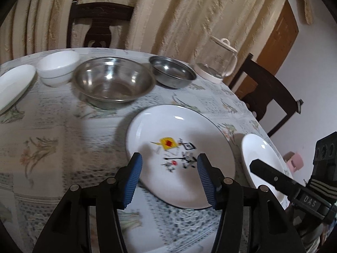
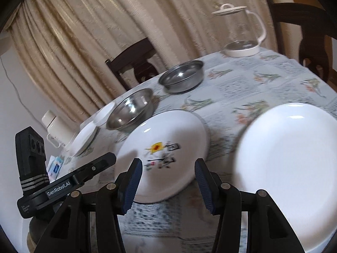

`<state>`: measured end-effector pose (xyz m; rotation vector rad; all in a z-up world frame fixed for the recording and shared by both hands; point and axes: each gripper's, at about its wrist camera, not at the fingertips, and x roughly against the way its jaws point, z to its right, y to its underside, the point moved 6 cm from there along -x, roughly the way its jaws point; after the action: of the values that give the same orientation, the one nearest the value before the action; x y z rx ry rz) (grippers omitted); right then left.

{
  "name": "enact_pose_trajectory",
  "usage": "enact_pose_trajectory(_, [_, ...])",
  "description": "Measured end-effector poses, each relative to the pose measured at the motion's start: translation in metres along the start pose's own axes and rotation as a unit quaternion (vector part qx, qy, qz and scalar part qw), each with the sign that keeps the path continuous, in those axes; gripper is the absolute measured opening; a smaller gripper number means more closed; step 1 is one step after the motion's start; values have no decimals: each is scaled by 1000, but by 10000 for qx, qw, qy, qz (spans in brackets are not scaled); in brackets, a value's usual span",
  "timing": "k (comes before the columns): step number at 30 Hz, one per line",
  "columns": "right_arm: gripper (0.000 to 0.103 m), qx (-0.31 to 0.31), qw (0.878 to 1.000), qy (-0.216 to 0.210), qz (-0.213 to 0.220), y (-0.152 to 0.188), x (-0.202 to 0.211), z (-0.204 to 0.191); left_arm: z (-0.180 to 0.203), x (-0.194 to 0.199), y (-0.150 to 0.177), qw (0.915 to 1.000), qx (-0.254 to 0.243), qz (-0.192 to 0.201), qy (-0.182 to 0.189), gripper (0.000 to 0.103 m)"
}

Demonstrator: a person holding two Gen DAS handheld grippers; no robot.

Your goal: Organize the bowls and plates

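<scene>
Sliding is my first worry: the round white ceramic plate with a painted yellow and black motif (image 1: pixel 181 147) is glazed and smooth, and it lies flat on the flowered woven tablecloth (image 1: pixel 52 139), so a pinch on its thin rim could slip or drag the cloth. My left gripper (image 1: pixel 168 175) hangs over its near rim with the jaws spread wide and nothing between them; my right gripper (image 2: pixel 167 179) is spread and empty in the same way. A plain white ceramic plate (image 2: pixel 288 168) sits near the table's right edge, where I judge a careless push may send it off. Along the far edge stand a large steel bowl (image 1: pixel 113 82), a smaller steel bowl (image 1: pixel 171 71), a white porcelain bowl (image 1: pixel 58 67), and another white plate (image 1: pixel 12 84) near the left edge.
</scene>
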<state>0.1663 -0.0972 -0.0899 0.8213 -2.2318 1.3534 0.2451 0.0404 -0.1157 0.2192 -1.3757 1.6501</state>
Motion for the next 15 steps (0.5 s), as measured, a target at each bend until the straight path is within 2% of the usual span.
enact_pose_trajectory(9, [55,251,9980,-411,-414,-3,-38,-58,-61,22,-12,9986,403,178,-287,56])
enact_pose_trajectory(15, [56,470,9952,-542,-668,-4,-67,-94,-106,40,-20,9956,684,331,-542,58])
